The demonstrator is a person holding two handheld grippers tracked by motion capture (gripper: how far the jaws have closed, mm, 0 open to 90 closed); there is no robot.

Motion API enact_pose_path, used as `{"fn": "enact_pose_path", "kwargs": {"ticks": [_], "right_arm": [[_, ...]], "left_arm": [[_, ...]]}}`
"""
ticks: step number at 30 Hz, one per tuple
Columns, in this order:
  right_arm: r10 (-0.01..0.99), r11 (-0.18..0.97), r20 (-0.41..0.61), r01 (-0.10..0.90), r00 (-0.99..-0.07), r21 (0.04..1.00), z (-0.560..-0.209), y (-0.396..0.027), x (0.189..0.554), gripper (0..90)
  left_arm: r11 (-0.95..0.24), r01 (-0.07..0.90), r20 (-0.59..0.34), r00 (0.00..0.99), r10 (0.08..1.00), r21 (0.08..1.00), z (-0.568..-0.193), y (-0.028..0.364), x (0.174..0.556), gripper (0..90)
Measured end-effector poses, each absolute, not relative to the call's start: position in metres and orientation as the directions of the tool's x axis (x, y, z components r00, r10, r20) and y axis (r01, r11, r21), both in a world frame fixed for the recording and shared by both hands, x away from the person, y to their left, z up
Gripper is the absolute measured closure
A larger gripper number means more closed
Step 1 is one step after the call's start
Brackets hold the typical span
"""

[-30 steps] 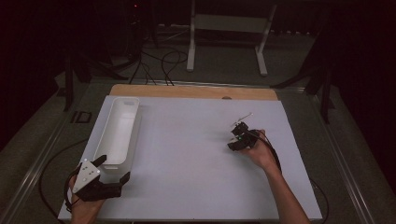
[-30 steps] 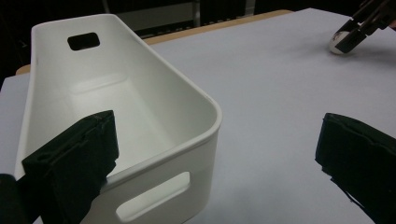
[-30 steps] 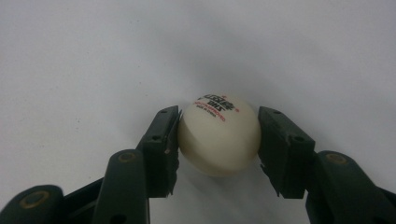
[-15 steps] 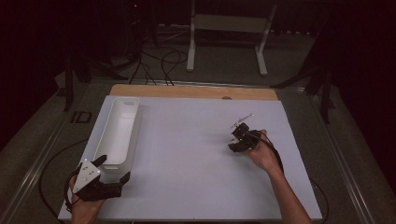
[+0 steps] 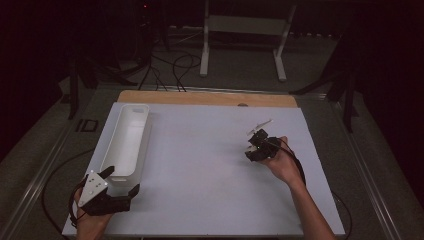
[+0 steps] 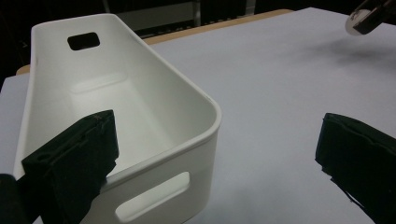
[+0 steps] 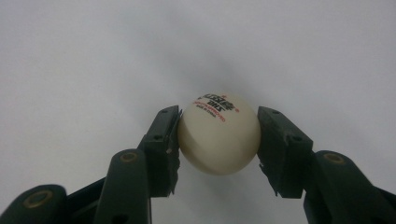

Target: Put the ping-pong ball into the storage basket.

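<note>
In the right gripper view a white table-tennis ball (image 7: 218, 144) with red and black print sits between the jaws of my right gripper (image 7: 218, 116), which is shut on it above the white table sheet. From above, the right gripper (image 5: 257, 146) hangs over the right half of the sheet. A long white bin (image 5: 125, 142) with handle slots lies along the left side. My left gripper (image 5: 121, 181) stands open at the bin's near end. In the left gripper view, the bin's near corner (image 6: 205, 140) lies between its wide-spread jaws, and the ball (image 6: 356, 23) shows far off.
The white sheet (image 5: 200, 165) covers the table, with a wooden strip (image 5: 210, 98) along the far edge. Beyond the table, a white stand (image 5: 240, 45) and cables lie on the dark floor. The bin is empty inside.
The right gripper has risen slightly with the ball still held. The left gripper and the bin have stayed where they were.
</note>
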State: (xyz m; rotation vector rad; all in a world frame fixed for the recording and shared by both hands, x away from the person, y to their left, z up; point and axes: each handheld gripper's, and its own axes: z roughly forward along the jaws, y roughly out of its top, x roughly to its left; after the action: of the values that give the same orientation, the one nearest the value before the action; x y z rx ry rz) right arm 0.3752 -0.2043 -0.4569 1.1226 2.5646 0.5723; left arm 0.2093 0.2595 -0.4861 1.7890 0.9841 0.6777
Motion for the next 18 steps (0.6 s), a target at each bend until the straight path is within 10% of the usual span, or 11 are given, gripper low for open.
{"fn": "enact_pose_path", "kwargs": {"ticks": [18], "right_arm": [[0.733,0.635,-0.134,0.601,-0.667,0.485,-0.432,-0.193,0.375,50.5]], "left_arm": [[-0.223,0.327,0.021,0.523,0.852,0.919,-0.486,0.259,0.209,0.0]]}}
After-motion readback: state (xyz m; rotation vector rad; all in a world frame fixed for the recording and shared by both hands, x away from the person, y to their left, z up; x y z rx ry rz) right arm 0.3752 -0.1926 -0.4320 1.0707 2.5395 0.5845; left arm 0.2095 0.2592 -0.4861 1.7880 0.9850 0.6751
